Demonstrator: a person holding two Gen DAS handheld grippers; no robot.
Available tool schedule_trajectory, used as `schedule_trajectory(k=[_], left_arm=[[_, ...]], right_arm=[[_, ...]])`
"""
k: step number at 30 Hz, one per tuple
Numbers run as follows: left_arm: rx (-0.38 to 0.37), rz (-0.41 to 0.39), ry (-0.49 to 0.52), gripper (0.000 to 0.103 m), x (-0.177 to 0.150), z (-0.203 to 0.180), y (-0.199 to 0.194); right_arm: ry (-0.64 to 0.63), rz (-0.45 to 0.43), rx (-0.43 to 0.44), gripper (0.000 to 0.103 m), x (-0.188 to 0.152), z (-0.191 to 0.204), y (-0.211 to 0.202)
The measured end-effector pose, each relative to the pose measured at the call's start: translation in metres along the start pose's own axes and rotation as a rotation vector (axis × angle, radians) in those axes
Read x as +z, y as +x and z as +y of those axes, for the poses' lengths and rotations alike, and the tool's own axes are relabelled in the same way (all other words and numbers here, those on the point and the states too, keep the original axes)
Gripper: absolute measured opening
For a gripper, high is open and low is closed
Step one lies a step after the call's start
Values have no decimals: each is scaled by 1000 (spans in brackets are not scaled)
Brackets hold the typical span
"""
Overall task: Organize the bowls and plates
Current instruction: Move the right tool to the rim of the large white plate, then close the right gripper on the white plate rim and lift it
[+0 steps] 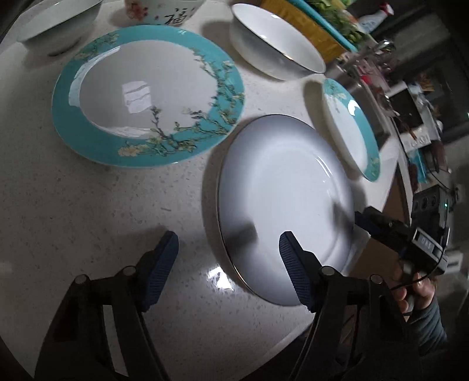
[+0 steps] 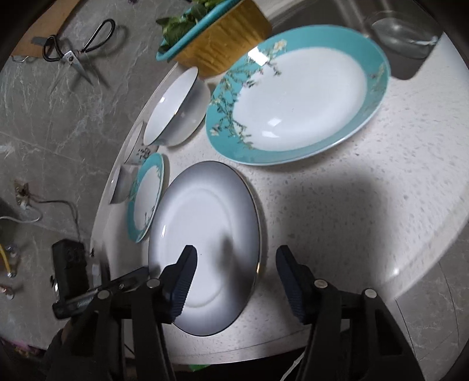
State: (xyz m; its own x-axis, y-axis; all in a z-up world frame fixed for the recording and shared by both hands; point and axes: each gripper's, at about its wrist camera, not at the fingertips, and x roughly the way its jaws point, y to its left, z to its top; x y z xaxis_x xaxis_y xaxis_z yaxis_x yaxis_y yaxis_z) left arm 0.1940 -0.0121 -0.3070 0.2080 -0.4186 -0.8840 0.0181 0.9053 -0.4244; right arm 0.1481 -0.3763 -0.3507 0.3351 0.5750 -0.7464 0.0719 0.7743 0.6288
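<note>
A plain white plate with a thin dark rim lies near the table's front edge. My left gripper stands open astride its rim, one finger over the plate and the other over the bare table. My right gripper is open too and straddles another part of the same rim. No pad presses on the plate. A large teal-rimmed blossom plate lies beyond it. A small teal-rimmed plate and a white bowl sit beside it.
The round speckled white table ends just behind both grippers. Another white bowl and a patterned bowl stand at the back. A teal tray of greens sits past the bowl. Scissors lie on the grey surface below.
</note>
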Motion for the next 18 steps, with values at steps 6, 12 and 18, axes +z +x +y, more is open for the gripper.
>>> schedule_trajectory(k=[6,12,18], left_arm=[[59,-12,3,69,6,-6,4],[39,-9,25,69,11,-16,11],[70,2,59,40,14,-25,17]], right_arm=[[-56,14,63,54,17,-10,5],[-111,34,35,40,21,-4,12],[-122,83,7,17,26,-1,20]])
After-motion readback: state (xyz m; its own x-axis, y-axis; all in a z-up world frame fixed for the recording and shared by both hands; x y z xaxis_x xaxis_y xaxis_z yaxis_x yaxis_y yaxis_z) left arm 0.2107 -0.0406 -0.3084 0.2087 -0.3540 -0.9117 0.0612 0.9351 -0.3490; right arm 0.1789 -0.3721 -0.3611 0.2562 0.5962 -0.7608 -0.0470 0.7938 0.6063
